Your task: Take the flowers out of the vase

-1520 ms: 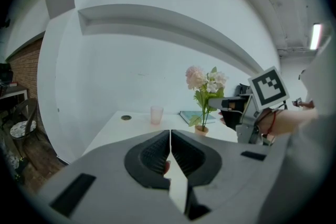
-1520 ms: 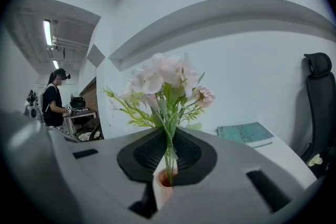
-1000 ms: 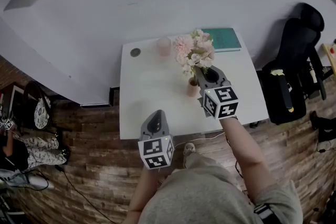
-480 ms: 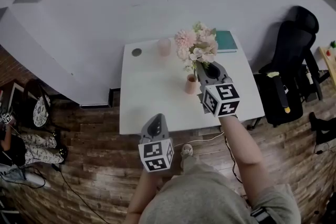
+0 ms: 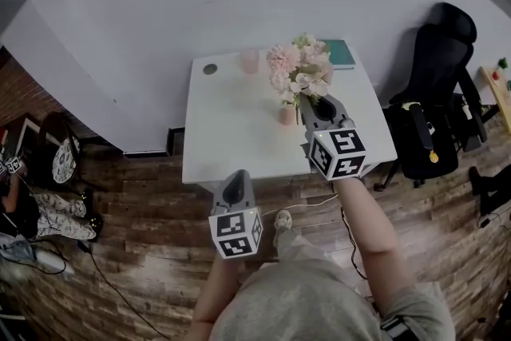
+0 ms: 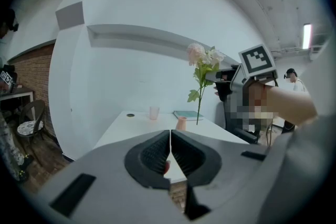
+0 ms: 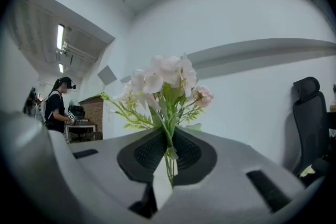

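Starting nearest the body: left gripper (image 5: pixel 234 181), jaws pressed together on nothing, held off the near edge of the table (image 5: pixel 231 136), above the wooden floor (image 5: pixel 144 251). Idle, by the look of it.

Moving up and to the right: right gripper (image 5: pixel 306 101), jaws narrowed onto the green stems of the flowers (image 5: pixel 299 69). Gripped low on the bunch, with the pale pink and white blooms standing above the pads and a short length of stem showing below them in the right gripper view.

Just beside that gripper, on the table: the small pink vase (image 5: pixel 287 115), upright. From the left gripper view, stem ends hanging off to one side of the vase (image 6: pixel 181 123) rather than down into its mouth. Probably lifted clear, then, though hard to say by how much.

Farther back on the table: a pale cup (image 5: pixel 250 61), a dark disc (image 5: pixel 210 69) and a teal book (image 5: pixel 339 53) near the rear edge. Beyond the table's right side, a black chair (image 5: pixel 439 84).

Judging progress: the main step seemingly done, with the bunch out and the vase left standing. Remaining, most likely: carrying the flowers aside, laying them down and letting go.
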Tool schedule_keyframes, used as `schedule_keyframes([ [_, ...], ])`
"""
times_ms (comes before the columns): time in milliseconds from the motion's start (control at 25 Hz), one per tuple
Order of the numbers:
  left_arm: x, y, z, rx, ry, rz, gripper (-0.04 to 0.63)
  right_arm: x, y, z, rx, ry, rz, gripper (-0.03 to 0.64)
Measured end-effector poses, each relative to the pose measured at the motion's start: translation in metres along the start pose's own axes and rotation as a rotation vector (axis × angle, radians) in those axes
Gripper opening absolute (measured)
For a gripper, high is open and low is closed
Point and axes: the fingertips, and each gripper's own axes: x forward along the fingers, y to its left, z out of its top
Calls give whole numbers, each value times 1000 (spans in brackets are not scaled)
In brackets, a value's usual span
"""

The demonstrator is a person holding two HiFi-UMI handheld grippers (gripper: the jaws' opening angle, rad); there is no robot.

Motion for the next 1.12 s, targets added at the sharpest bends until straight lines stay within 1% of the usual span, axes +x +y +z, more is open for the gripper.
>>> schedule_keyframes([
  [520, -84, -25, -26, -4, -4, 1, 9, -106, 44, -15, 28, 26, -3, 25],
  [880, -128, -39, -32, 1, -29, 11, 10, -173, 74, -34, 15, 54, 18, 25],
  [1120, -151, -53, -39, 7, -31, 2, 9, -214, 88, -47, 41, 77, 27, 25],
])
